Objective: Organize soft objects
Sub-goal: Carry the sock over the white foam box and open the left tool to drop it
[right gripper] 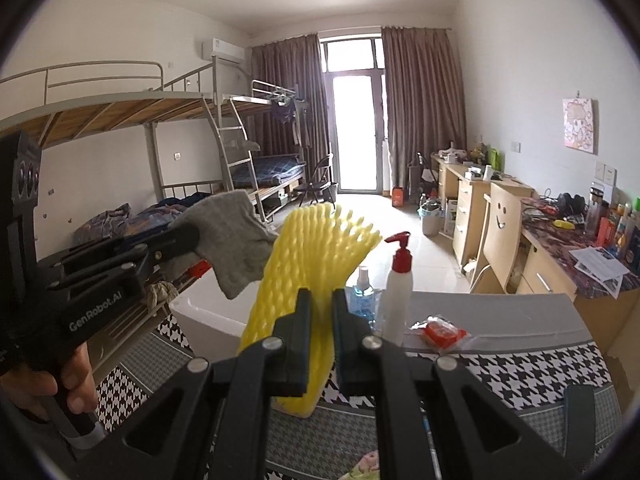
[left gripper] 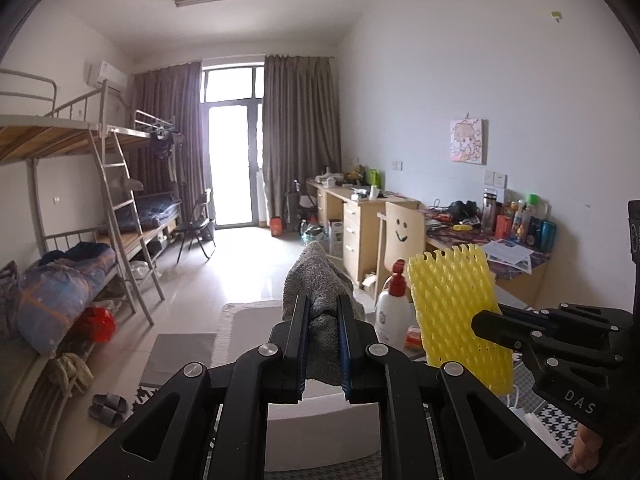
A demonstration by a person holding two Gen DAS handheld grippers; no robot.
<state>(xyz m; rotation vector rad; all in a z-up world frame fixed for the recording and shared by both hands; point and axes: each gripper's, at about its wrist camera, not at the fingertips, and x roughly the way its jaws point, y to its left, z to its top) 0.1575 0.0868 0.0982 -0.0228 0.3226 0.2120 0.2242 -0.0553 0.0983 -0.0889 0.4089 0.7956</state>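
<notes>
At the bottom centre of the left wrist view, the left gripper (left gripper: pixel 323 322) has its jaws pressed tight on a grey cloth (left gripper: pixel 316 280), which stands up between the pads and flops over at the top. Just below it sits a white foam box (left gripper: pixel 256 320), its rim showing on either side of the black linkage. To the right in the same view, the right gripper (left gripper: pixel 486 326) reaches in from the edge and pinches a yellow foam net (left gripper: pixel 452 300), held upright and raised off the table. Between cloth and net stands a white pump bottle (left gripper: pixel 394 308) with a red top.

In the right wrist view the net (right gripper: pixel 308 256) rises from the bottom centre, clamped between the jaws of the right gripper (right gripper: pixel 321 312), its open end fanned out toward the upper right. At the left of that frame a hand (right gripper: pixel 48 380) grips the handle of the left gripper (right gripper: pixel 188 240), whose tip holds the cloth (right gripper: pixel 228 236) in the air above the box (right gripper: pixel 204 312). Right of the net stand a small blue spray bottle (right gripper: pixel 363 292) and the pump bottle (right gripper: pixel 398 284), and beside them lies a red packet (right gripper: pixel 442 332) in clear wrap. All rest on a table with a black-and-white houndstooth cover (right gripper: pixel 520 376). Farther back are bunk beds (right gripper: pixel 160 120) at the left and desks (right gripper: pixel 480 200) along the right wall.
</notes>
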